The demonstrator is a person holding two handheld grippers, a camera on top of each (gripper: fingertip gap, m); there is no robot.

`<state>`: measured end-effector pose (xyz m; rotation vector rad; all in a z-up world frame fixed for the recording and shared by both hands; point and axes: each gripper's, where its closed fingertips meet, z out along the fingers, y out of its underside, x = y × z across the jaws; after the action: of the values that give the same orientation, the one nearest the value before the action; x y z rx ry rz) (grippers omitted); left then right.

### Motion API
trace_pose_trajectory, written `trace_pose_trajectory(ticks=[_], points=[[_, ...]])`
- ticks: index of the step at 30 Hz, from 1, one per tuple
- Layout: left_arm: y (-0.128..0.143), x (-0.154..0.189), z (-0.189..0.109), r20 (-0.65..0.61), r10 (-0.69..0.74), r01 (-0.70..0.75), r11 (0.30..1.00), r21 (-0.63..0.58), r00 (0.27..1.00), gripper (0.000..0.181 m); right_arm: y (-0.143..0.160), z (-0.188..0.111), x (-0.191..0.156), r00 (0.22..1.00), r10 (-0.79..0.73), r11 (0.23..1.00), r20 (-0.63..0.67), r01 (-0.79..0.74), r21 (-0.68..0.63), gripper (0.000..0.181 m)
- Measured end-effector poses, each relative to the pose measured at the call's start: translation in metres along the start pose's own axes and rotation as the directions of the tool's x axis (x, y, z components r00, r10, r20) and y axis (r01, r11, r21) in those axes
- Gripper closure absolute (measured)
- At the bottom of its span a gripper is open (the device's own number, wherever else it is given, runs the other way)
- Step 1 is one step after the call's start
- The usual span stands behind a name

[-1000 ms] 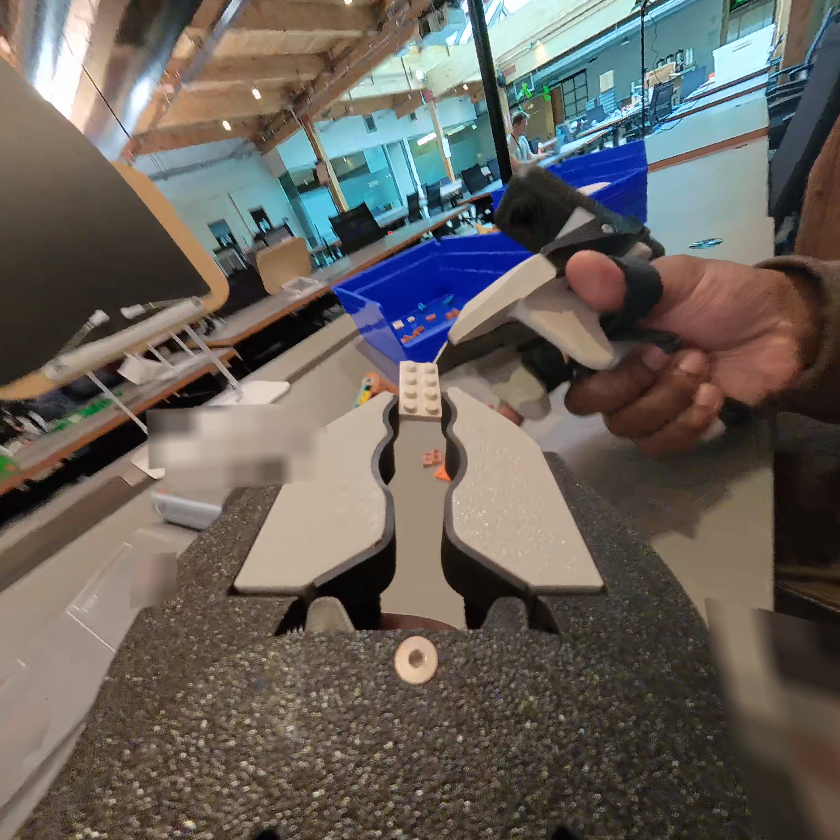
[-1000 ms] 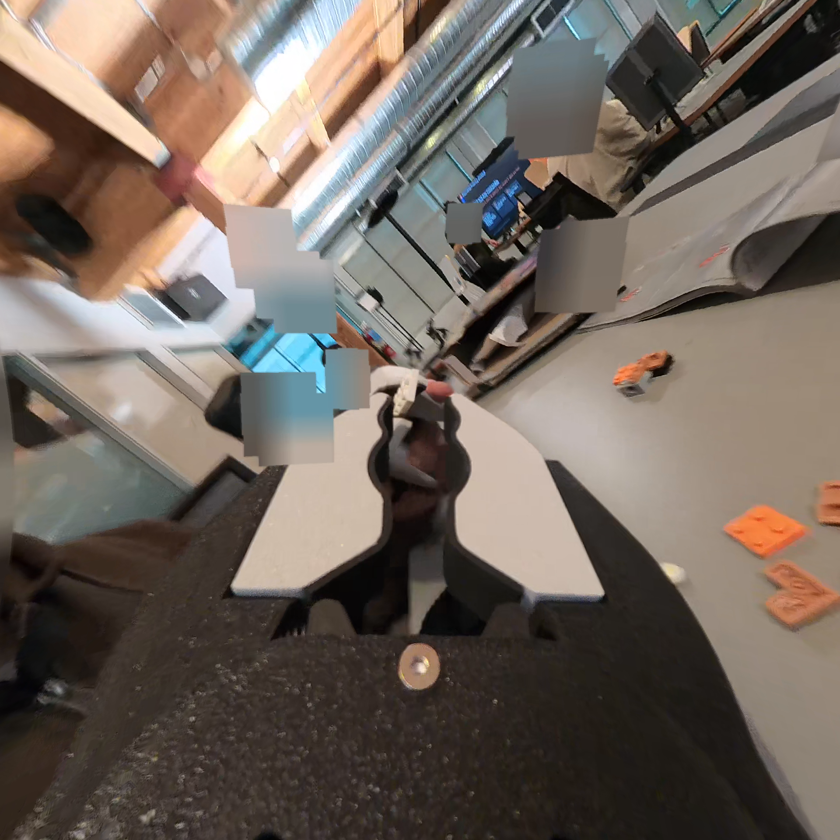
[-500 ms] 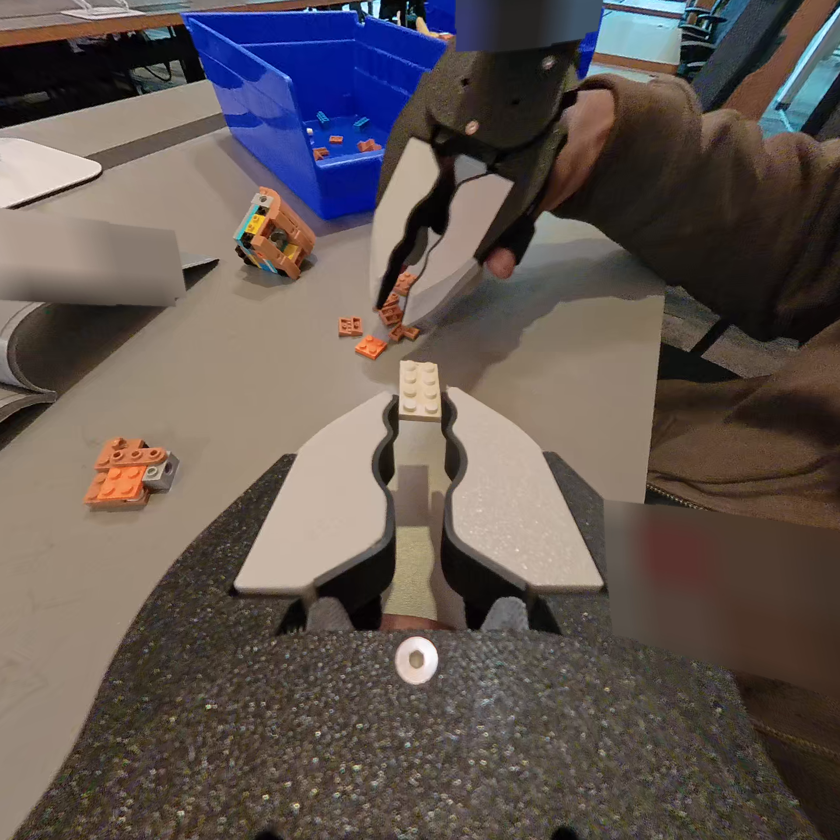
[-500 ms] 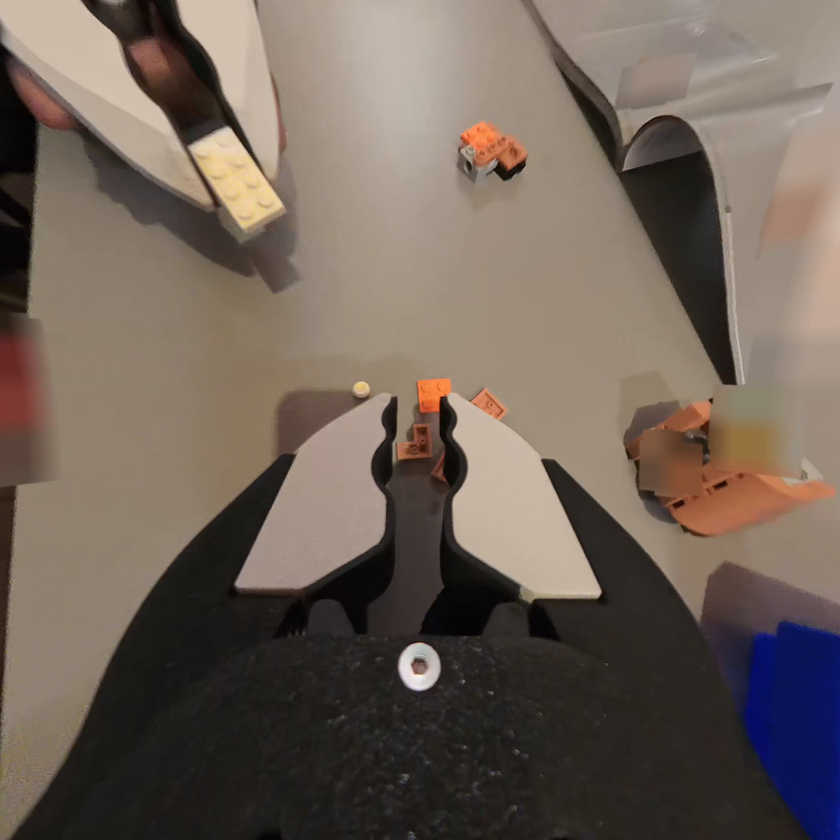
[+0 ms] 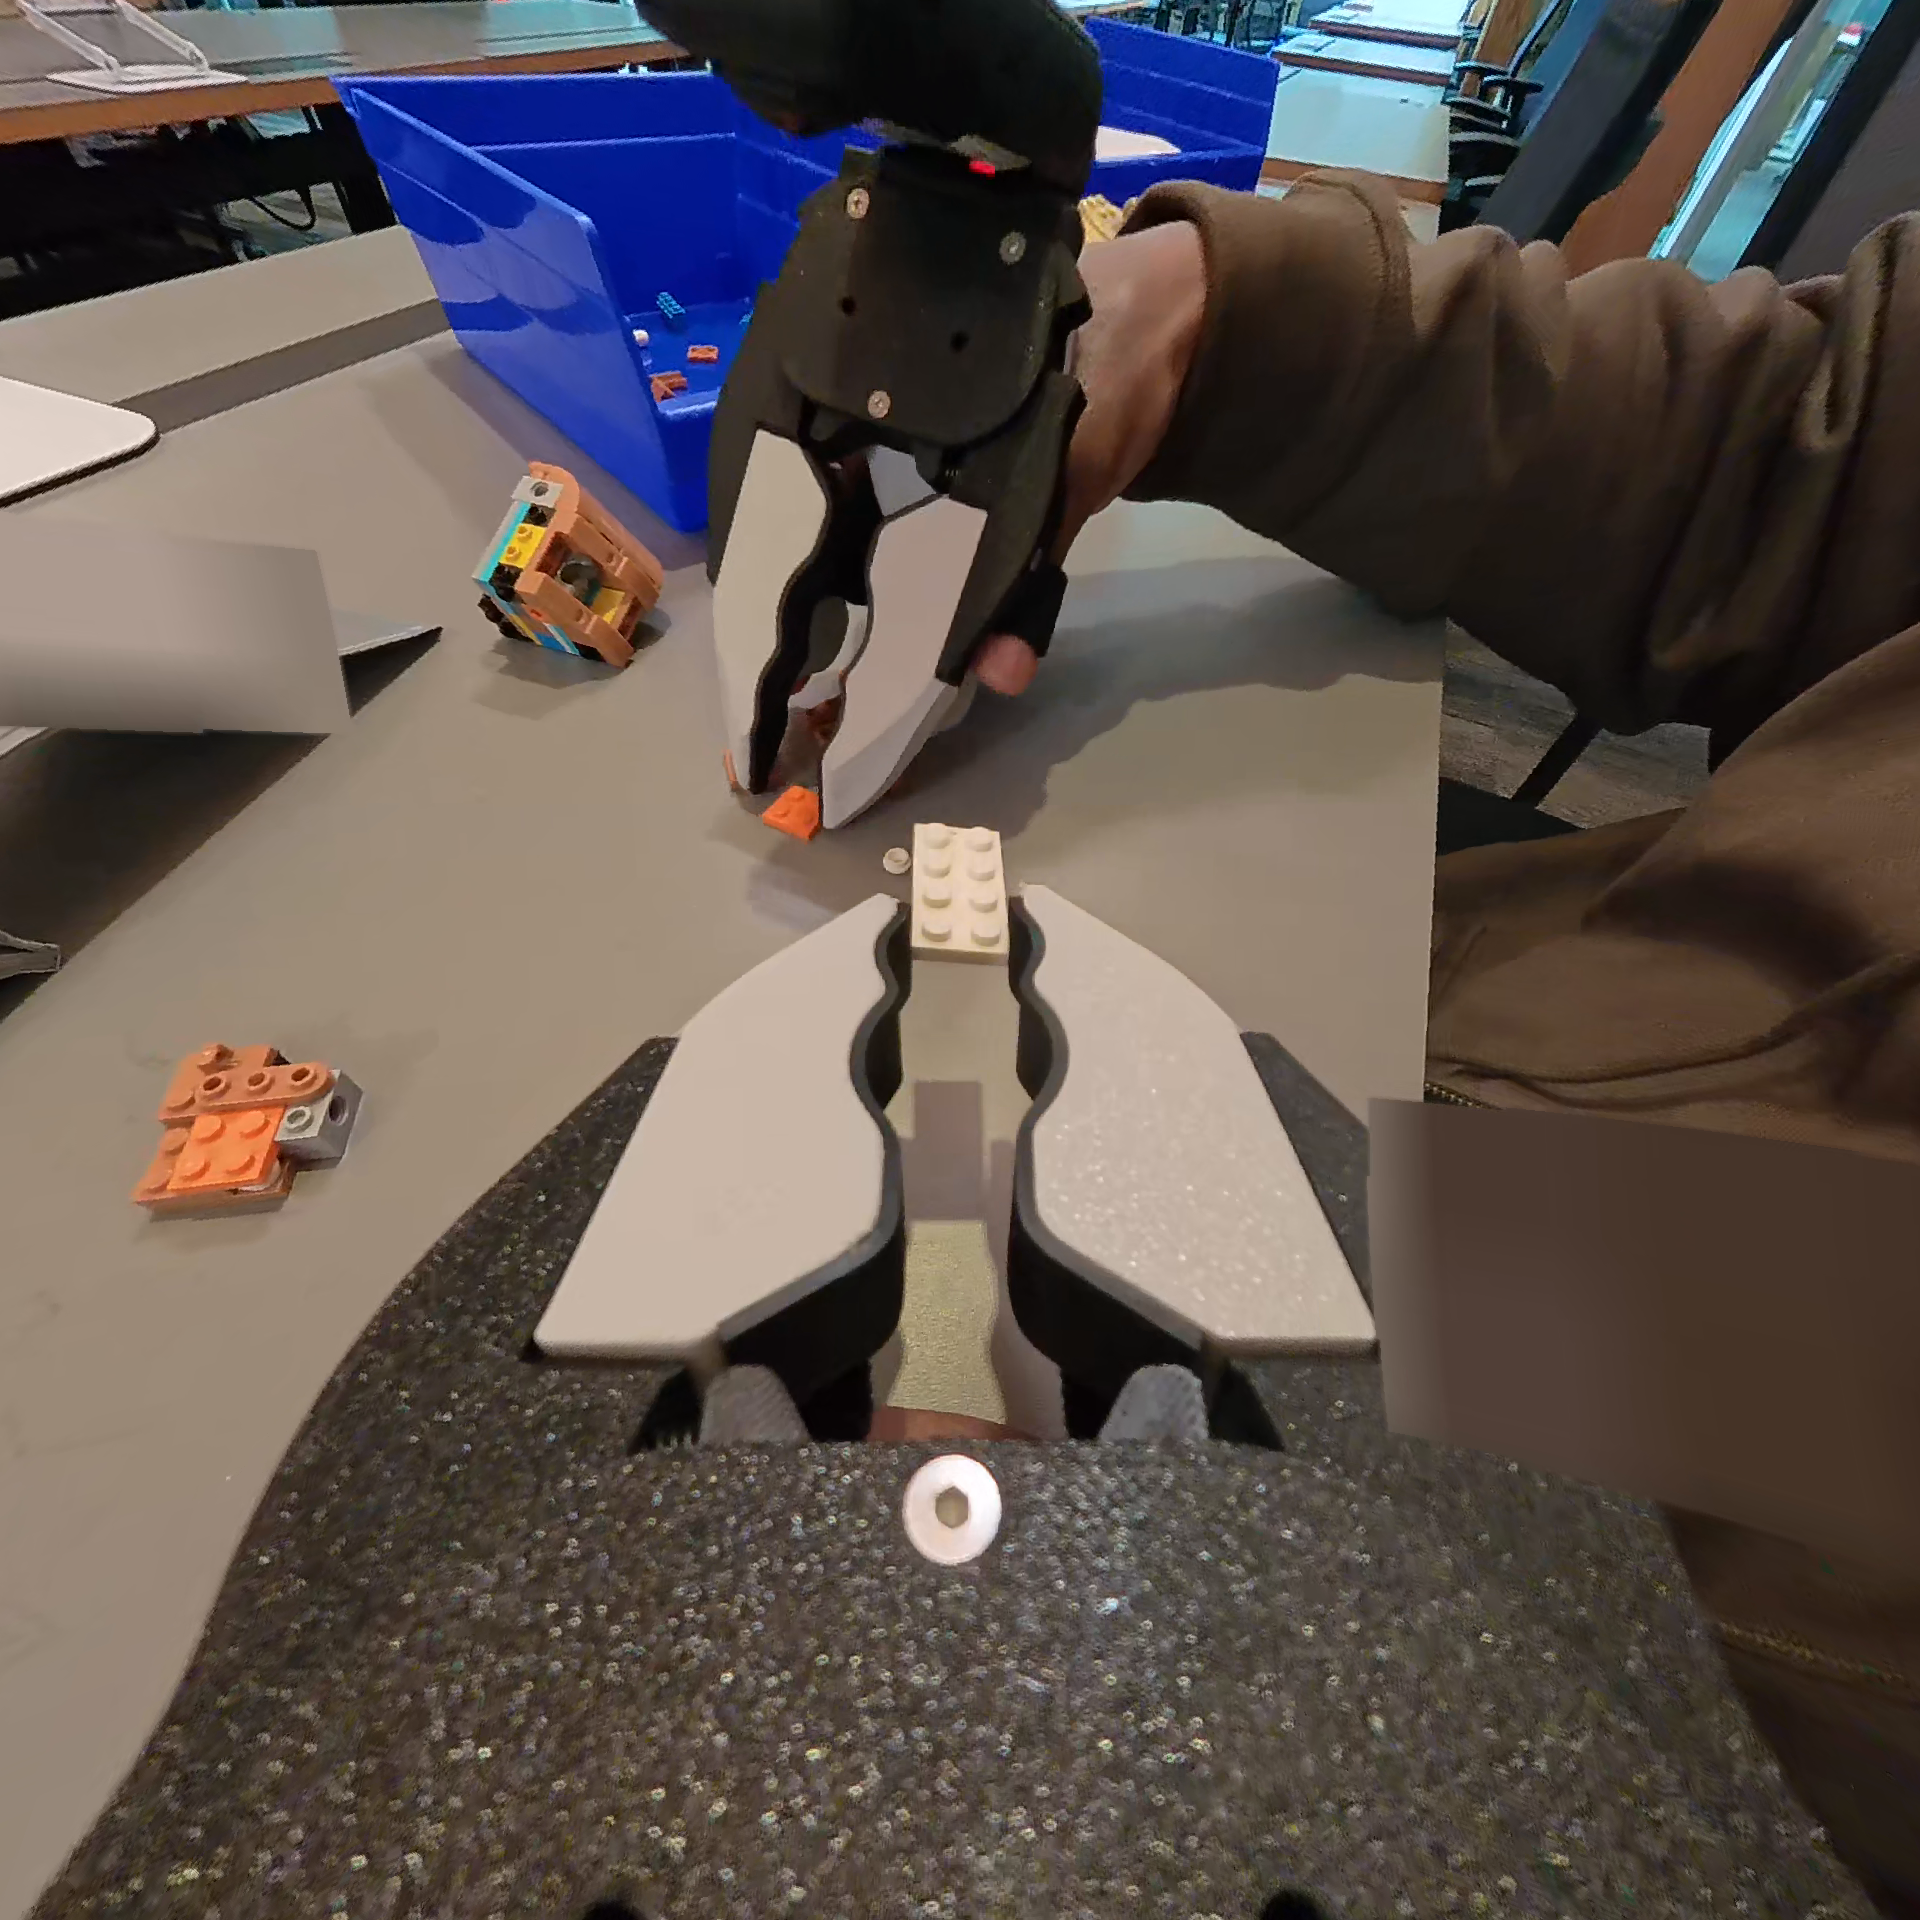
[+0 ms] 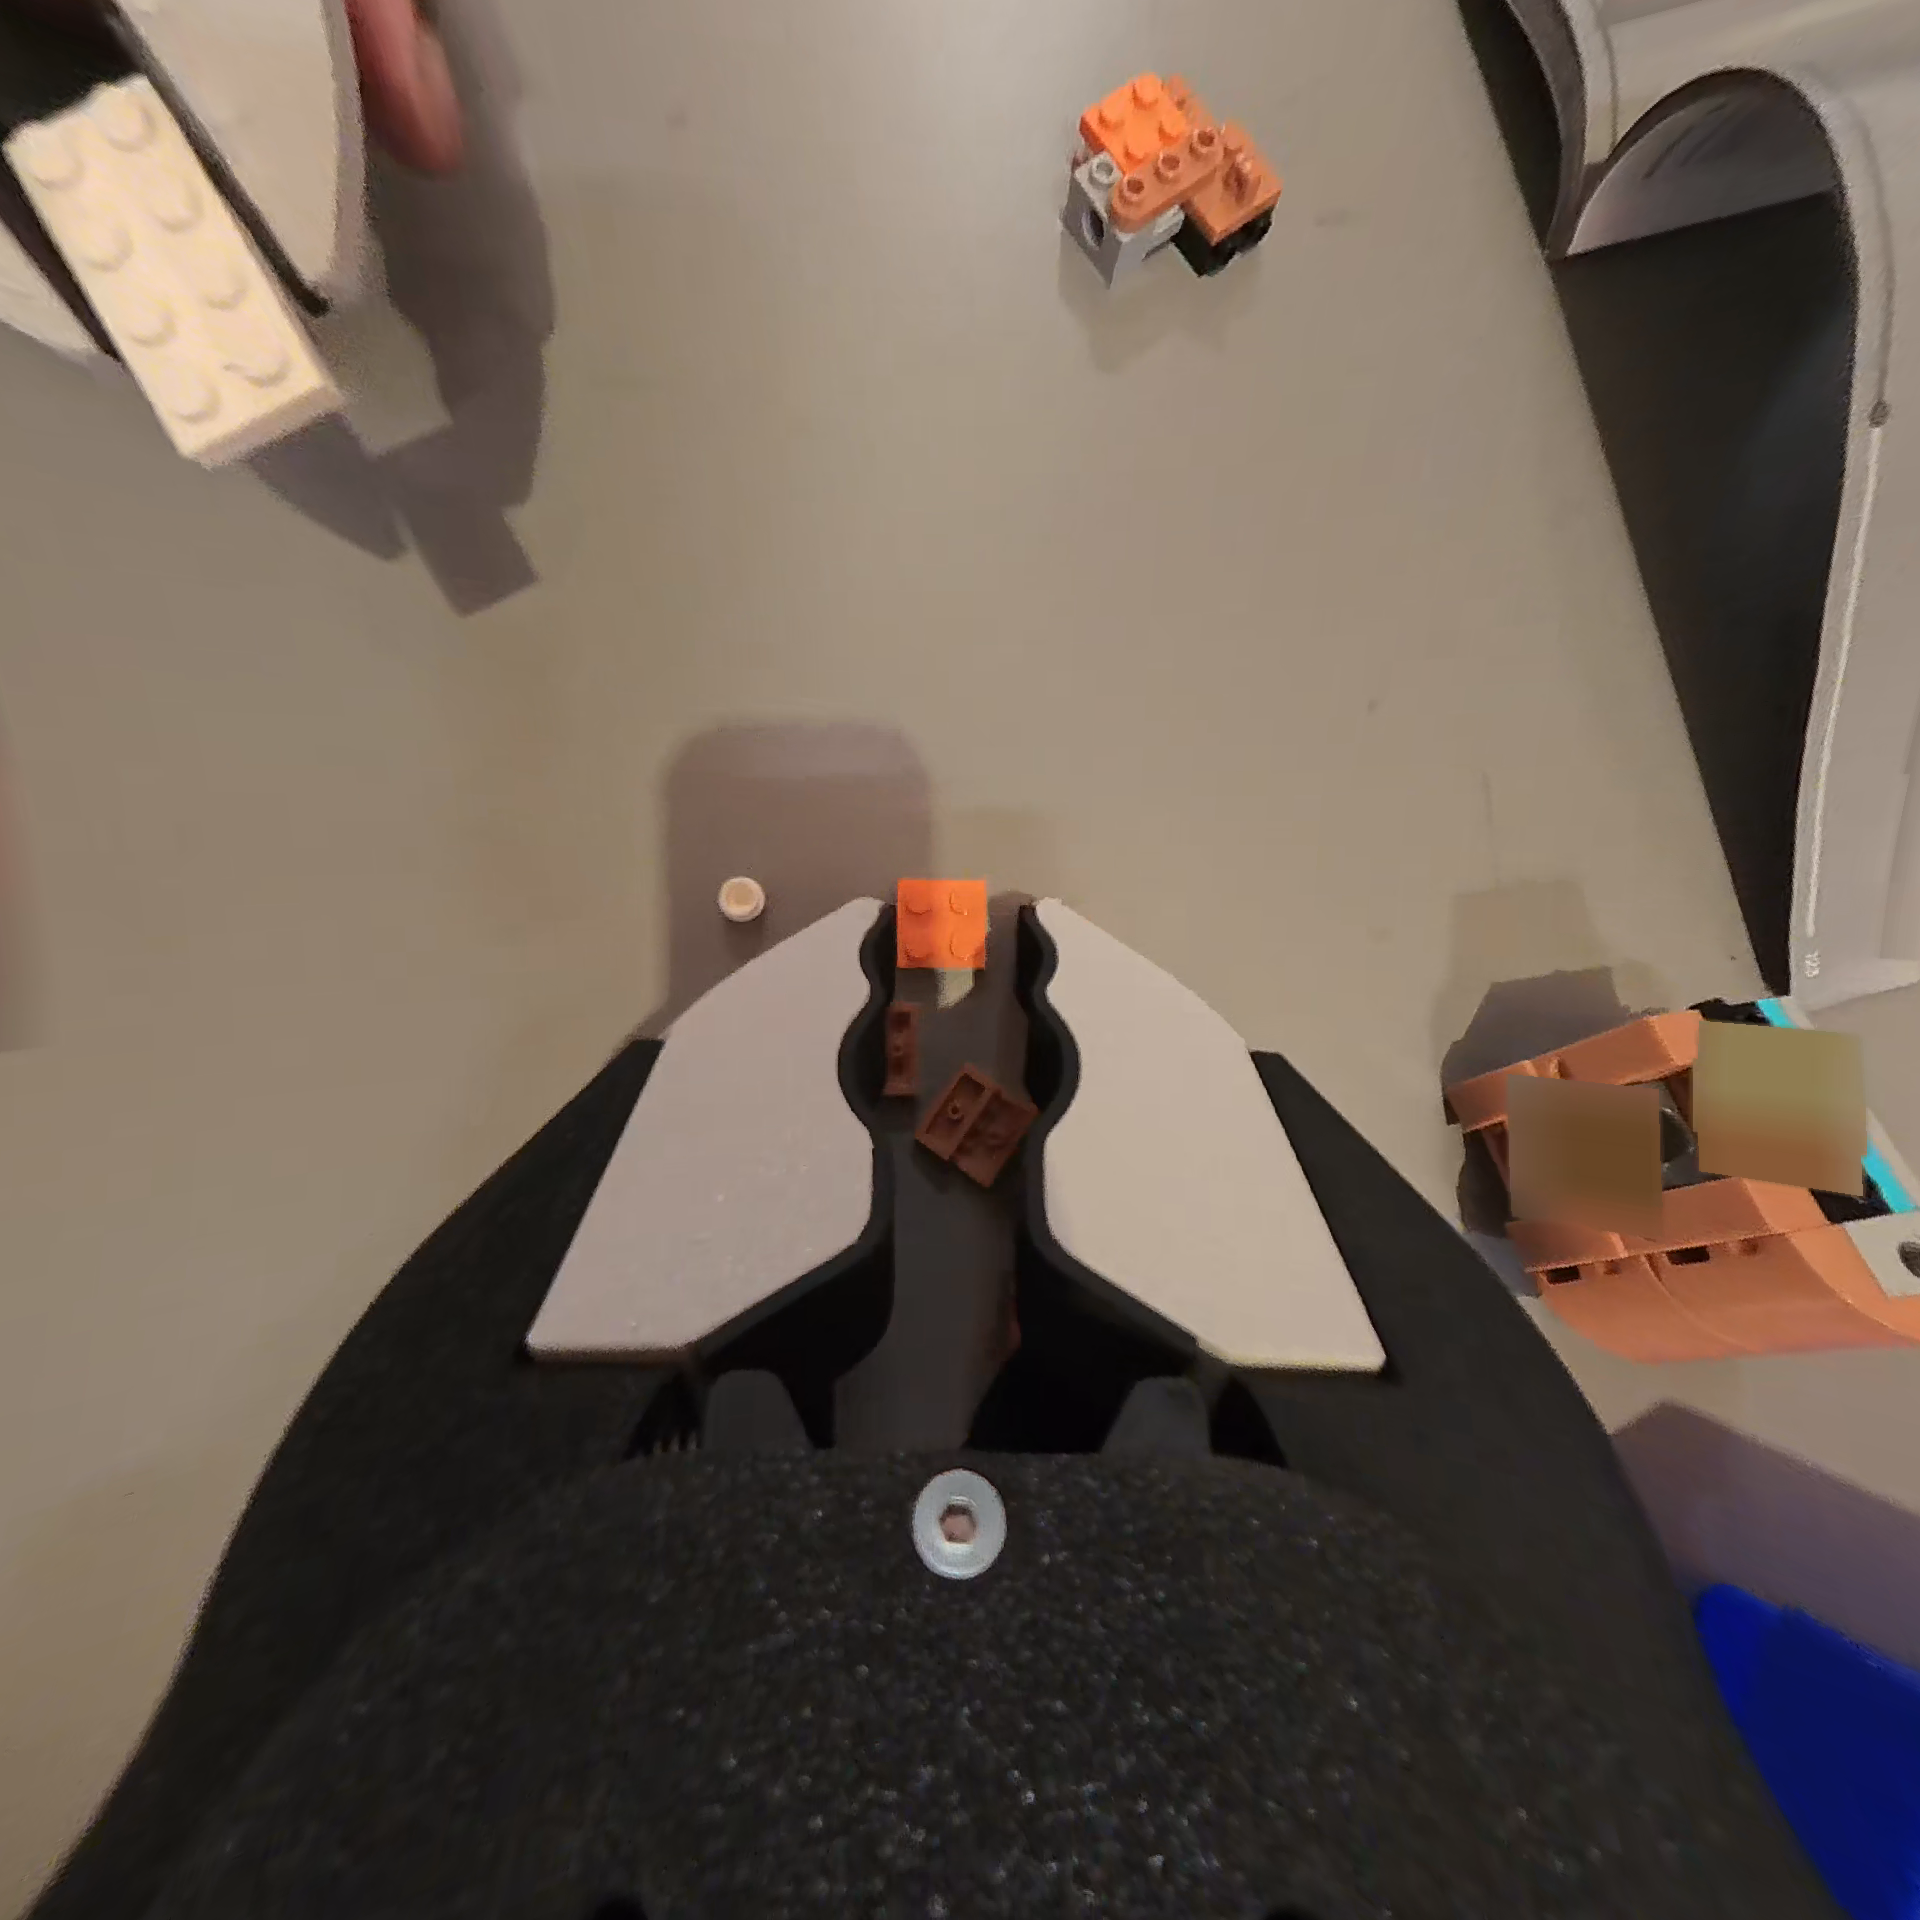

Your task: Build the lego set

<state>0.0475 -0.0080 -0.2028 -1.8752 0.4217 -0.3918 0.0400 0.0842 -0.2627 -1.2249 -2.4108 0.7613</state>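
Left gripper (image 5: 958, 914) is clenching a cream 2x4 plastic brick (image 5: 959, 894) w/ the right gripper (image 6: 956, 914) released, straddling a small orange square plate (image 6: 941, 924) on the grey worktop (image 6: 1143, 623) — prob. skidding it or snagging nearby brown bits (image 6: 975, 1124).

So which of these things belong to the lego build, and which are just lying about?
Job in hand:
- cream brick in left gripper
- orange plate at right gripper
- brown plates
- orange-grey sub-assembly
- larger brown build
- blue parts bin

Lying about:
- open booklet
- small round stud

Even indoor light, soft shadows, wide-angle warping, blurred edges.
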Motion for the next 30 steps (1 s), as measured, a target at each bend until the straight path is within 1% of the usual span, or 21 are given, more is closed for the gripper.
trace_pose_trajectory(ticks=[2, 4, 6, 8, 10, 12, 14, 15, 18, 20, 24, 30], points=[[-0.001, 0.000, -0.001, -0.004, -0.002, 0.002, 1.000, 0.005, 1.000, 0.164, 0.000, 0.001, 0.001, 1.000, 0.006, 1.000, 0.004, -0.006, -0.008, 0.159], [-0.001, 0.001, -0.001, -0.009, -0.005, 0.005, 1.000, 0.008, 1.000, 0.164, 0.000, 0.001, -0.001, 1.000, 0.013, 1.000, 0.015, -0.013, -0.005, 0.165], [-0.002, 0.001, -0.002, -0.012, -0.009, 0.009, 1.000, 0.015, 1.000, 0.164, -0.001, 0.002, -0.001, 1.000, 0.019, 1.000, 0.021, -0.019, 0.007, 0.165], [-0.003, 0.001, -0.003, -0.019, -0.011, 0.011, 1.000, 0.029, 1.000, 0.164, -0.009, -0.002, -0.005, 0.999, 0.020, 0.998, 0.031, -0.022, 0.060, 0.165], [-0.005, 0.002, -0.005, -0.031, -0.013, 0.015, 0.999, 0.046, 0.999, 0.164, -0.030, -0.018, -0.016, 0.998, -0.004, 0.985, 0.059, -0.006, 0.170, 0.165], [-0.006, 0.004, -0.006, -0.044, -0.016, 0.018, 0.998, 0.056, 0.999, 0.164, -0.057, -0.040, -0.034, 0.993, -0.069, 0.957, 0.091, 0.040, 0.286, 0.165], [-0.008, 0.008, -0.007, -0.068, -0.012, 0.016, 0.997, 0.069, 0.998, 0.164, -0.078, -0.057, -0.056, 0.982, -0.144, 0.931, 0.123, 0.093, 0.352, 0.166], [-0.009, 0.010, -0.008, -0.080, -0.006, 0.012, 0.997, 0.077, 0.997, 0.164, -0.085, -0.061, -0.067, 0.974, -0.179, 0.925, 0.139, 0.119, 0.362, 0.166], [-0.012, 0.016, -0.009, -0.104, 0.014, -0.003, 0.995, 0.104, 0.995, 0.163, -0.095, -0.061, -0.091, 0.949, -0.260, 0.926, 0.180, 0.192, 0.325, 0.165], [-0.013, 0.017, -0.010, -0.108, 0.017, -0.005, 0.994, 0.114, 0.994, 0.164, -0.097, -0.056, -0.100, 0.938, -0.292, 0.931, 0.188, 0.234, 0.279, 0.165], [-0.016, 0.019, -0.012, -0.125, 0.017, -0.001, 0.991, 0.133, 0.992, 0.163, -0.097, -0.050, -0.100, 0.937, -0.304, 0.941, 0.171, 0.267, 0.209, 0.165], [-0.017, 0.020, -0.014, -0.135, 0.018, 0.002, 0.989, 0.149, 0.991, 0.163, -0.097, -0.048, -0.097, 0.940, -0.298, 0.947, 0.168, 0.269, 0.173, 0.165]])
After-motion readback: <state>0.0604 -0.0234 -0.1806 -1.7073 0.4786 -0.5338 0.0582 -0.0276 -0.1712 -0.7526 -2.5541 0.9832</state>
